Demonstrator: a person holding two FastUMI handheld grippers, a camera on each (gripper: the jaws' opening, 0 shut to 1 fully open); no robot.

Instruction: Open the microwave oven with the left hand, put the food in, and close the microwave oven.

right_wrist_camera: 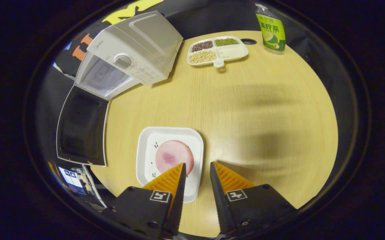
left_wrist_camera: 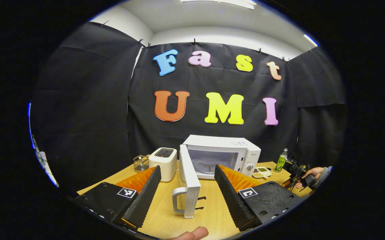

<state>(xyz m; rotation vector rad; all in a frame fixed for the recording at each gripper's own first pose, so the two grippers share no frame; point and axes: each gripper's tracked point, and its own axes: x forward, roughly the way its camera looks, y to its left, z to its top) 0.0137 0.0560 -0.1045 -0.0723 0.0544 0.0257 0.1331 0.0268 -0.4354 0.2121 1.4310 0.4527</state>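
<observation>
Bright ceiling strip lights overhead; soft blurred shadows on table; strong fisheye bending at edges.

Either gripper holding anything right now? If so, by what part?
Nothing is held. The left gripper is open, with the microwave door between its fingers, untouched. The right gripper hovers open over the plate rim.

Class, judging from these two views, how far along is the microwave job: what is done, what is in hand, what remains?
Done: the microwave door stands wide open. In hand: the right gripper, fingers apart, straddles the edge of the plate of food, which still sits on the table. Left: lift the plate in and close the door with the left gripper.
</observation>
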